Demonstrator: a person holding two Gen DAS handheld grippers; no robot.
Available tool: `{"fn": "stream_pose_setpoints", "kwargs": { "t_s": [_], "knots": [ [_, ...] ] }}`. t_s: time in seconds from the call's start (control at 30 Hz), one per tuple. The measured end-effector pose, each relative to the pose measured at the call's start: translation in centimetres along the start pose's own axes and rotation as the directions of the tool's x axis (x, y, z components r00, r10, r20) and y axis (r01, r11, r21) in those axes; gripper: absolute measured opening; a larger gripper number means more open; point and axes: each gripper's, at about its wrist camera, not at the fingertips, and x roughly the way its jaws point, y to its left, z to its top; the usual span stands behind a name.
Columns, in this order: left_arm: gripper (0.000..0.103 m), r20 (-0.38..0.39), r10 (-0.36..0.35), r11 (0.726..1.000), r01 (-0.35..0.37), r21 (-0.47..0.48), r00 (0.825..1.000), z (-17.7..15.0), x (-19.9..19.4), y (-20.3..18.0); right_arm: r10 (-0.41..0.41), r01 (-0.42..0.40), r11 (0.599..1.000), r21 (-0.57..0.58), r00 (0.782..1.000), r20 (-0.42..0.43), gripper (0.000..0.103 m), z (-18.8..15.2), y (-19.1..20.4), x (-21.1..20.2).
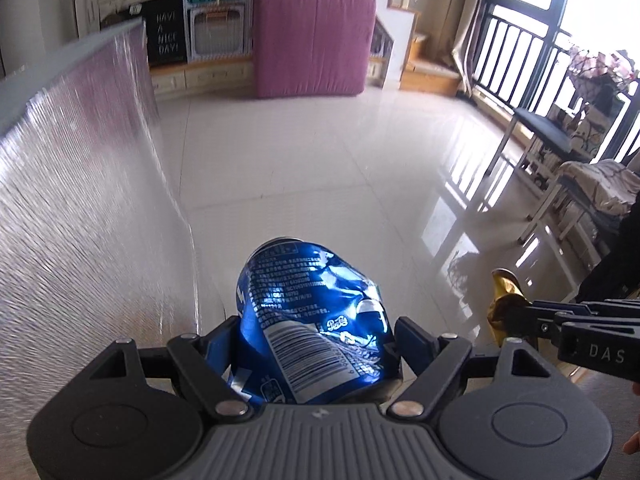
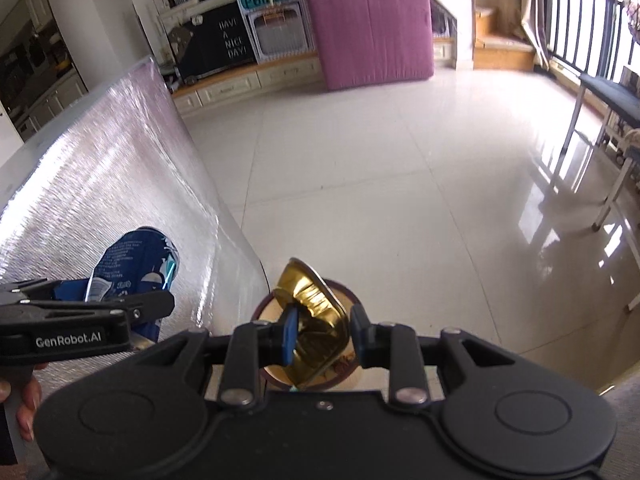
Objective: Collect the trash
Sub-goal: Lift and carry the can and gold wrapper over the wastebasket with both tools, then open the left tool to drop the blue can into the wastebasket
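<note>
A crushed blue soda can (image 1: 316, 312) sits between the fingers of my left gripper (image 1: 316, 334), which is shut on it, with the can's top pointing away from me. In the right wrist view the same can (image 2: 136, 264) shows at the left, in the left gripper (image 2: 160, 304). My right gripper (image 2: 325, 332) is shut on a crumpled gold foil cup (image 2: 316, 312). Directly below the cup is a round brown-rimmed container (image 2: 352, 296) on the floor. In the left wrist view the foil cup (image 1: 504, 284) and the right gripper (image 1: 516, 316) appear at the right edge.
A silver quilted panel (image 1: 80, 200) runs along the left, close to the can. Glossy white floor tiles (image 1: 320, 160) stretch ahead. A pink mattress (image 1: 312, 36) leans on cabinets at the back. A metal-legged bench (image 2: 608, 96) and a balcony railing stand at the right.
</note>
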Motion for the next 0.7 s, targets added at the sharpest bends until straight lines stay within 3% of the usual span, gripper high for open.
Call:
{"fn": "stream_pose_setpoints", "kwargs": {
  "t_s": [0.2,0.47,0.6,0.7],
  "knots": [
    [0.082,-0.088,0.016,0.999,-0.019,-0.037,0.996,-2.1,5.6,2.3,0.006,-0.005,1.0,0.015,0.996,-0.089,0.028,-0.7,-0.5,5.9],
    [0.082,-0.209,0.064,0.998,-0.063,0.012,0.976,-5.0,14.2,4.3,0.024,-0.017,0.999,0.036,0.978,-0.206,0.028,-1.4,-1.0,13.6],
    [0.082,-0.219,0.044,0.999,-0.04,0.021,0.975,-5.5,17.7,4.7,0.029,-0.017,0.998,0.053,0.971,-0.239,0.028,-1.6,-1.4,16.2],
    [0.082,-0.234,0.004,1.0,-0.011,-0.03,0.972,-5.6,20.1,5.1,0.03,-0.015,0.998,0.062,0.965,-0.26,0.028,-1.4,-1.7,17.9]
  ]
}}
